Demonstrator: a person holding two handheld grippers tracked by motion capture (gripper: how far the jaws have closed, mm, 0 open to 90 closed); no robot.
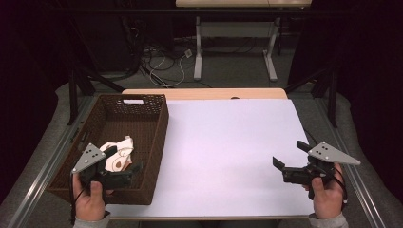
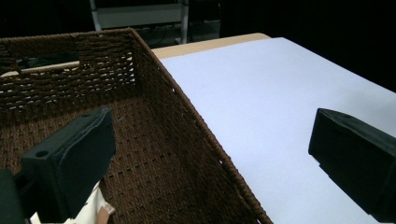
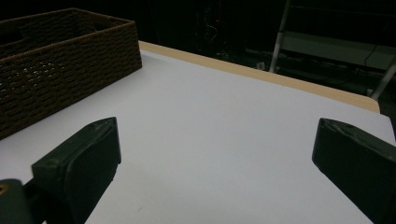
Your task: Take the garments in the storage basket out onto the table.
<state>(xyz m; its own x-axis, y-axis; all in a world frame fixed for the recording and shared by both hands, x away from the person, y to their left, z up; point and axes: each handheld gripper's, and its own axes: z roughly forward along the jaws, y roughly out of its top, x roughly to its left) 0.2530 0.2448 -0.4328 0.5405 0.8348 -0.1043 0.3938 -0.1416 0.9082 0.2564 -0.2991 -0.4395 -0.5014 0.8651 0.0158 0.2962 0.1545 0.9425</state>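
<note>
Now, at the far left, my left claw (image 1: 127, 167) hangs over the near end of the dark brown woven wicker basket (image 1: 157, 142), its jaws spread wide with nothing between them. From the left gripper view one jaw sits above the basket's floor and the other out over the white counter (image 2: 261, 93), so the claw straddles the basket's right wall. Just under that claw, inside the basket toward its near end, lies the crumpled cream-coloured cloth with a brown patch (image 1: 119, 153); a corner of it peeks beside the inner jaw, and I cannot tell whether the jaw touches it. Moving right, the counter top stretches bare and white. At the far right, near the counter's edge, my right claw (image 1: 287, 156) hovers low over the surface, jaws likewise spread apart and empty, pointing back toward the basket, well apart from it.
</note>
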